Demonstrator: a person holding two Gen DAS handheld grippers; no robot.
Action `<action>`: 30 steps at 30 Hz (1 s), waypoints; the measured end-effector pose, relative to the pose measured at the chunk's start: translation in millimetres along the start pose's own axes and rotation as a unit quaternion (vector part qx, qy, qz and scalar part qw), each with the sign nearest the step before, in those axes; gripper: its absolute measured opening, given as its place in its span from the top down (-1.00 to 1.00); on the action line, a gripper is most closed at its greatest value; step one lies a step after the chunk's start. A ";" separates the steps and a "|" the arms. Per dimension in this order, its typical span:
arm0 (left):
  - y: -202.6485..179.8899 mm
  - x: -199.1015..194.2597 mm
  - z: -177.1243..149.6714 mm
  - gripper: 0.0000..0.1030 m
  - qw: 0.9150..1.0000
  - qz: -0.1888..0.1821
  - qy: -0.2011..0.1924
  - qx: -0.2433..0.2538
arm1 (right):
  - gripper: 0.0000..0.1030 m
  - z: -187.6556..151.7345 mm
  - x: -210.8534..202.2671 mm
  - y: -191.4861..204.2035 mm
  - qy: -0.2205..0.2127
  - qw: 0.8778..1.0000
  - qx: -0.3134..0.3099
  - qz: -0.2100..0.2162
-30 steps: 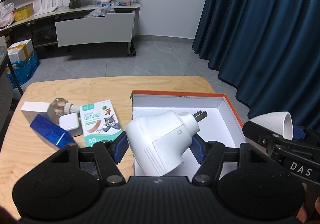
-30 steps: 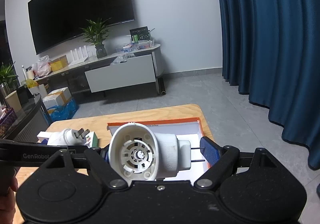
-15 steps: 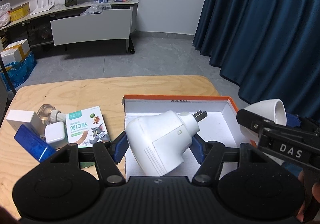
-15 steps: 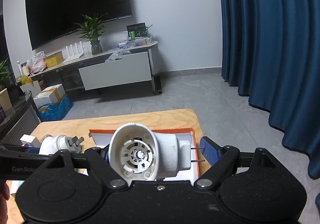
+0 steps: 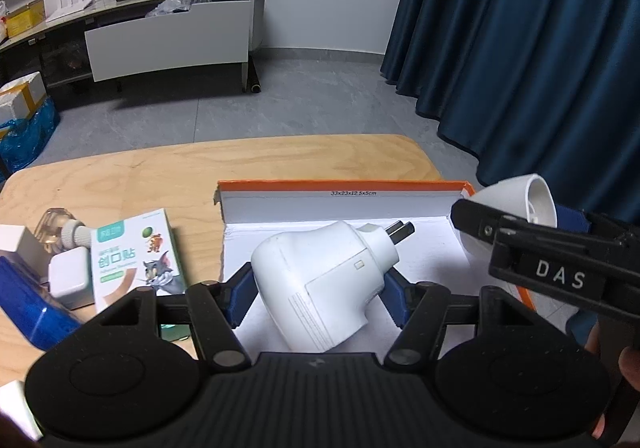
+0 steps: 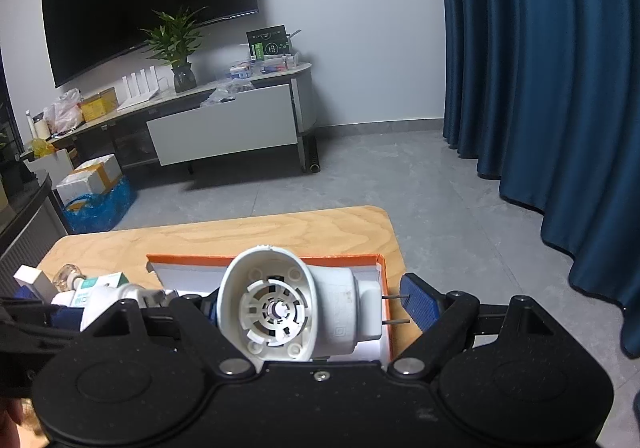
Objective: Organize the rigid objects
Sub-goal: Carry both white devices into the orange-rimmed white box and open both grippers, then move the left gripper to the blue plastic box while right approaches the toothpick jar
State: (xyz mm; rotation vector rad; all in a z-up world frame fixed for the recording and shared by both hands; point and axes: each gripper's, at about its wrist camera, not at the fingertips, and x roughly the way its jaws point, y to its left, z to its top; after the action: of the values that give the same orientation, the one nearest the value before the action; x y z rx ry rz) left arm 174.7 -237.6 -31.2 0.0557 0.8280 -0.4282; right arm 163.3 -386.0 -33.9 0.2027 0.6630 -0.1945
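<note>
Two white plug-in devices are held above the orange-rimmed box (image 5: 340, 203) at the desk's (image 5: 160, 175) right edge; the left gripper (image 5: 318, 294) has its fingers clamped on one white plug (image 5: 320, 280), prongs pointing away; the right gripper (image 6: 316, 312) has its fingers closed on a second plug (image 6: 288, 312); a cartoon bandage box (image 5: 136, 256) lies left of the orange-rimmed box, with a blue case (image 5: 24, 304) near the left edge.

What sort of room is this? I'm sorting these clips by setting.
Most likely a home living room. A big wall-mounted television hangs above a long low media cabinet with a potted plant on it, and floor-length blue curtains cover the right side. The work happens on a low wooden table.
</note>
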 end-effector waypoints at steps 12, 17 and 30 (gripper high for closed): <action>-9.1 21.6 4.6 -0.27 1.000 -0.010 0.001 0.002 | -0.92 0.9 12.1 1.8 0.000 1.000 0.003 -0.011; -13.7 27.2 7.5 -0.34 0.999 -0.040 0.008 -0.006 | -0.94 1.0 6.1 -0.2 -0.021 1.000 0.003 -0.013; -1.0 -28.4 0.5 -0.82 1.000 0.002 -0.008 0.003 | -0.94 2.9 -36.0 2.3 -0.052 0.998 0.019 0.001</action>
State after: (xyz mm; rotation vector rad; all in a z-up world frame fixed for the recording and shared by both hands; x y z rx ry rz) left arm 157.7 -228.7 -10.2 0.0588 0.8101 -0.4266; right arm 137.8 -380.4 -8.8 0.2292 0.5569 -0.2141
